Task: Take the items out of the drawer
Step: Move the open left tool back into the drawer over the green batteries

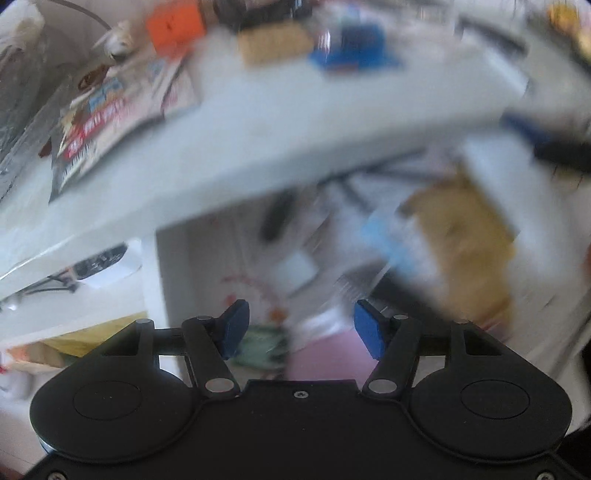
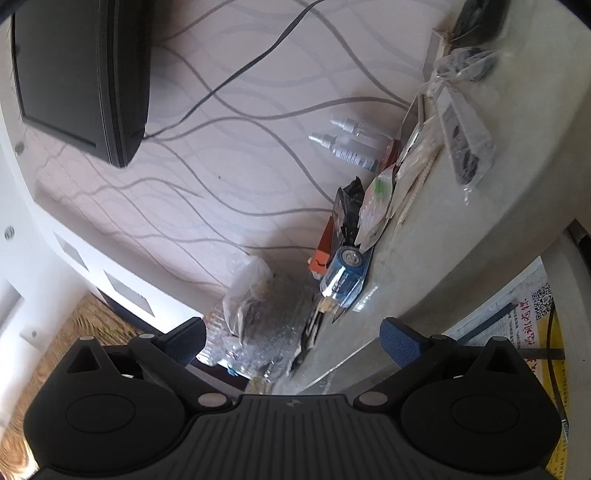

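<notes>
The left wrist view is blurred by motion. My left gripper [image 1: 300, 317] points down into the open drawer [image 1: 207, 258], and nothing is between its open blue pads [image 1: 369, 328]. Below it lie a pink item [image 1: 325, 354], a green packet [image 1: 264, 345], a small white box [image 1: 295, 269], a dark stick-like thing [image 1: 277, 218] and a brown package [image 1: 469, 251]. My right gripper [image 2: 293, 332] is open and empty. It is held level beside the table edge and faces the wall. The drawer's newspaper lining [image 2: 517, 314] shows at its right.
The white tabletop [image 1: 258, 122] overhangs the drawer and carries a printed packet [image 1: 107, 122], an orange box [image 1: 173, 29] and a blue battery pack [image 2: 343, 277]. Spray bottles [image 2: 351, 147] and plastic bags [image 2: 255, 295] stand by the wall. A dark monitor [image 2: 81, 74] hangs there.
</notes>
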Demonstrator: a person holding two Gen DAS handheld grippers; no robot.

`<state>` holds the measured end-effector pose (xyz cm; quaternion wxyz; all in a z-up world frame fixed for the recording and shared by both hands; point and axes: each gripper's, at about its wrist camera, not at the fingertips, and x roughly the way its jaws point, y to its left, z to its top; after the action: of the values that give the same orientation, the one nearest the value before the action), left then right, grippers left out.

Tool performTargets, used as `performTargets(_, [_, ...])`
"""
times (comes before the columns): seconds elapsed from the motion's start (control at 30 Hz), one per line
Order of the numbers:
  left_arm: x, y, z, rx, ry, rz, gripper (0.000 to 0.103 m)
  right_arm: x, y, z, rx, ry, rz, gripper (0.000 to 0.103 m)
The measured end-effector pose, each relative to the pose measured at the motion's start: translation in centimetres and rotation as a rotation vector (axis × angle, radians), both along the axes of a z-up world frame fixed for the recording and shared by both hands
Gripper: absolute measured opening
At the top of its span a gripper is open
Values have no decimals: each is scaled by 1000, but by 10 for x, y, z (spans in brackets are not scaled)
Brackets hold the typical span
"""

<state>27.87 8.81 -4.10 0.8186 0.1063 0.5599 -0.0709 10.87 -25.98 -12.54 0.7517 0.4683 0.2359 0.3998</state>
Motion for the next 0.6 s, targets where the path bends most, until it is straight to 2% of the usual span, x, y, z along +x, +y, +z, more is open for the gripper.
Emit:
performTargets(0.1, [0,7,-22,35,28,-53,62,-1,5,3,-38,-7,11,103])
performTargets(0.27, [7,23,-42,18,72,-18,63,-2,6,1,-50,1,14,103])
performTargets(0.43, [9,25,-48,5,80,-35,69,-1,4,-2,-35,16,8,103])
performTargets(0.6, [16,22,-53,32,112,-107,76,-1,4,-1,-40,17,7,103])
